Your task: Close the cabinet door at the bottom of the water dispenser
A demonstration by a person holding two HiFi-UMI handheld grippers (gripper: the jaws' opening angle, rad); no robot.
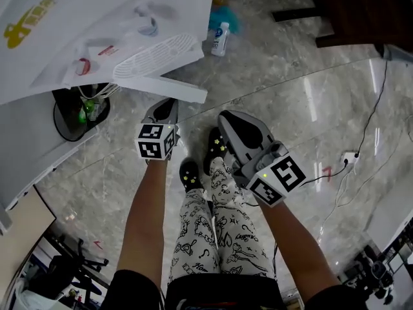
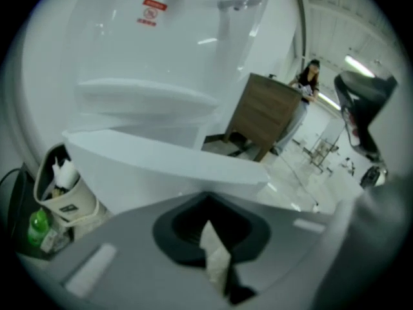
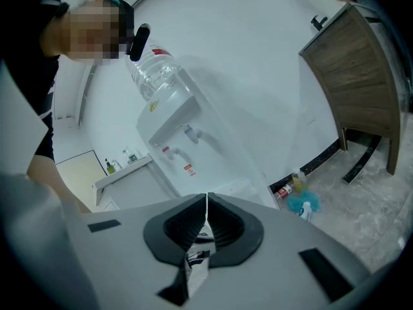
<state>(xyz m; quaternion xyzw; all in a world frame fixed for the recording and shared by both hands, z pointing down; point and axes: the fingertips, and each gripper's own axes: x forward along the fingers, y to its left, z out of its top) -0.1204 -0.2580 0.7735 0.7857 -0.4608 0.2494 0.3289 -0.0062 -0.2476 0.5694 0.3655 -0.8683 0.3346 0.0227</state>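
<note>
The white water dispenser [image 1: 97, 18] fills the upper left of the head view, with its drip grille [image 1: 155, 53] seen from above. Its bottom cabinet door [image 1: 171, 89] stands open, swung out over the floor. My left gripper [image 1: 169, 103] is shut and empty, its tip just short of the door's outer edge. In the left gripper view the door [image 2: 161, 163] lies right ahead of the left gripper [image 2: 206, 199]. To the right, my right gripper [image 1: 226, 117] is shut, empty and apart from the door. The right gripper [image 3: 206, 197] faces the dispenser [image 3: 174, 121] and its bottle [image 3: 151, 70].
A black bin [image 1: 80, 112] with a green bottle sits left of the door. Bottles and a blue cloth [image 1: 221, 34] lie by the wall. A dark wooden cabinet [image 1: 361, 11] stands at the upper right. A cable and socket [image 1: 352, 157] cross the marble floor. My feet [image 1: 189, 173] are below the grippers.
</note>
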